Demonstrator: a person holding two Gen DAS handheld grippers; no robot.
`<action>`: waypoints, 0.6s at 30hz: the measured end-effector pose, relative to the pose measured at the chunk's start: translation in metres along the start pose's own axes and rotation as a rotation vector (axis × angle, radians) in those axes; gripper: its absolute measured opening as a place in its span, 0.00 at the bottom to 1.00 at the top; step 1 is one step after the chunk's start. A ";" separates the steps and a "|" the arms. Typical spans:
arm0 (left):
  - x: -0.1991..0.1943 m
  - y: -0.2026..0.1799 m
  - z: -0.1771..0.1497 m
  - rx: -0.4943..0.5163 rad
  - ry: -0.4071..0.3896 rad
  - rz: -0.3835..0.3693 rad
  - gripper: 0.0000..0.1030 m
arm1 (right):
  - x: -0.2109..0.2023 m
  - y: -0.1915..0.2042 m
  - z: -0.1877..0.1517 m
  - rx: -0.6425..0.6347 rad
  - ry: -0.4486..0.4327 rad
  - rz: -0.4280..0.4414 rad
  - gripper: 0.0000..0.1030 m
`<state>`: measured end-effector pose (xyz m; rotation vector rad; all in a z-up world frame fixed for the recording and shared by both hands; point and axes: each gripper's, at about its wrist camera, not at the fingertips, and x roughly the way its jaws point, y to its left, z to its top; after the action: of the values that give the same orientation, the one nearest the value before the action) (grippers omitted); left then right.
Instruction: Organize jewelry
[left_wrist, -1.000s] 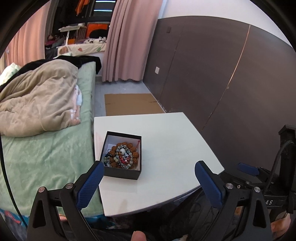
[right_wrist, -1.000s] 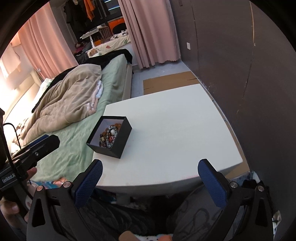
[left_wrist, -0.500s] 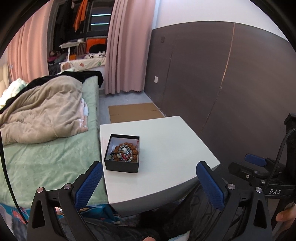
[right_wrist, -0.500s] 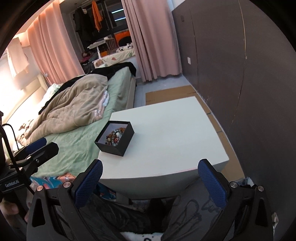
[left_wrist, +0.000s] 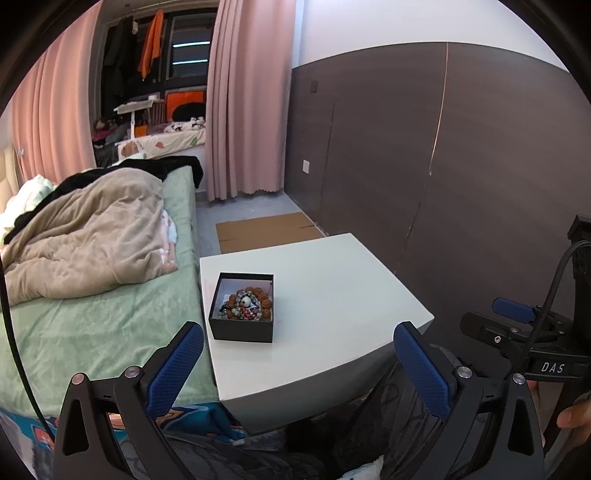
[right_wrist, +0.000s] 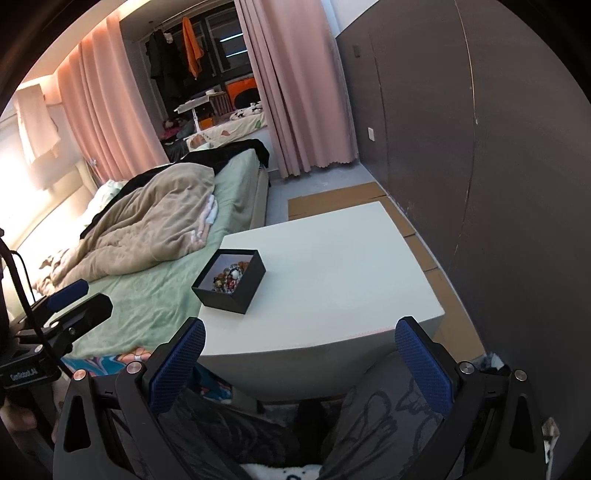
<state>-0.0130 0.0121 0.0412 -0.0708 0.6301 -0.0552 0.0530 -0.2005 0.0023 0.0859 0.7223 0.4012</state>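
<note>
A small black box (left_wrist: 242, 328) stands open on the left side of a white table (left_wrist: 332, 295). It holds beaded bracelets (left_wrist: 246, 304) in a heap. The box also shows in the right wrist view (right_wrist: 236, 297), with the bracelets (right_wrist: 229, 277) inside. My left gripper (left_wrist: 299, 363) is open and empty, held back from the table's near edge and above it. My right gripper (right_wrist: 301, 360) is open and empty too, also short of the near edge. Each gripper shows at the side of the other's view.
A bed with a green sheet (left_wrist: 92, 325) and a beige blanket (left_wrist: 85, 236) runs along the table's left side. A dark panelled wall (left_wrist: 461, 166) stands to the right. Flat cardboard (left_wrist: 266, 230) lies on the floor beyond the table. Pink curtains (left_wrist: 243, 99) hang behind.
Both grippers have drawn back and risen away from the table, so the box looks smaller and farther. Both stayed open.
</note>
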 end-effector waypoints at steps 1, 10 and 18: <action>0.001 0.000 -0.001 0.001 0.002 0.001 0.99 | 0.000 0.000 0.000 -0.002 0.001 -0.007 1.00; 0.007 0.002 -0.007 0.000 0.016 0.000 0.99 | 0.000 -0.004 -0.001 0.008 -0.008 -0.030 1.00; 0.006 0.011 -0.006 -0.037 0.015 -0.006 0.99 | 0.003 -0.002 0.001 -0.002 0.004 -0.038 1.00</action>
<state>-0.0111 0.0221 0.0318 -0.1084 0.6457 -0.0495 0.0565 -0.2015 0.0004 0.0691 0.7263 0.3655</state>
